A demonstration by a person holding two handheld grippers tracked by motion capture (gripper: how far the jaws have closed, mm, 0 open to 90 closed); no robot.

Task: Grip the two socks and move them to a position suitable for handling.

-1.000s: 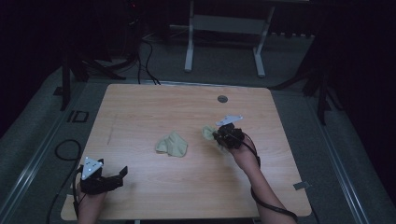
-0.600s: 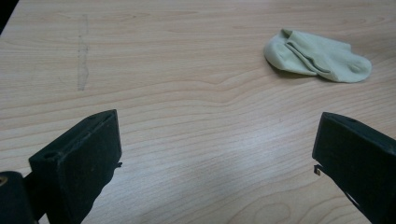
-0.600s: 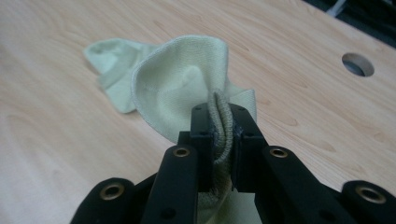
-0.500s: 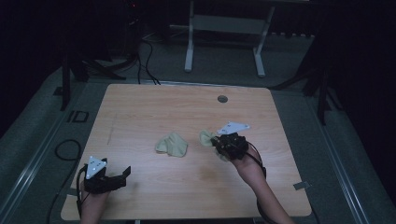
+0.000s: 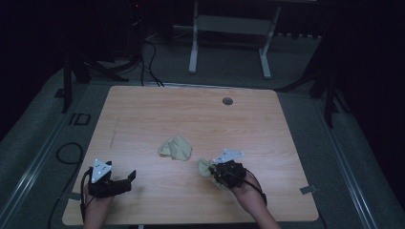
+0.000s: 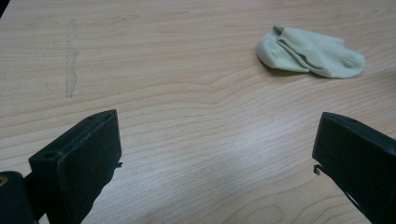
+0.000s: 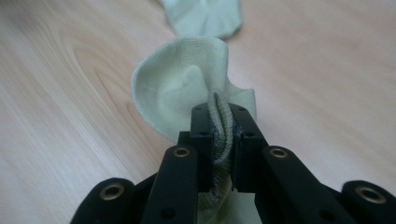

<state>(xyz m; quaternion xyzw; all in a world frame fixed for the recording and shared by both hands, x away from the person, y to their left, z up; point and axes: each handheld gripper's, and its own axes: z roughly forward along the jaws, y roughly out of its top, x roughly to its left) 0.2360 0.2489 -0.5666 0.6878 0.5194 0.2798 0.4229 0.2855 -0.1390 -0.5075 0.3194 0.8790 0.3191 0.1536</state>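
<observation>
Pale green sock (image 7: 187,88) is pinched in the right gripper (image 7: 219,135): jaws nearly together, fabric bunched and squeezed between the pads, the rest of it fanning out past the tips. In the high view that held sock (image 5: 206,167) sits at 6 o'clock on the desk (image 5: 191,114), slightly right of centre, near the front edge, sticking out at 9 o'clock from the right gripper (image 5: 220,172). Whether it rests on the wood or hangs just above it can't be told.

Second sock (image 5: 175,148), same colour, lies crumpled at desk centre, at 10 o'clock from the held one, close but apart. The left gripper view shows it (image 6: 310,51) flat on the wood at 1 o'clock, well beyond the jaws.

Left gripper (image 5: 125,180) sits at 7 o'clock on the desk, by the front-left corner, jaws spread wide with only bare wood between them (image 6: 217,158), pointing toward 3 o'clock. Well apart from both socks.

Round grommet hole (image 5: 228,101) at 12 o'clock near the far edge.
</observation>
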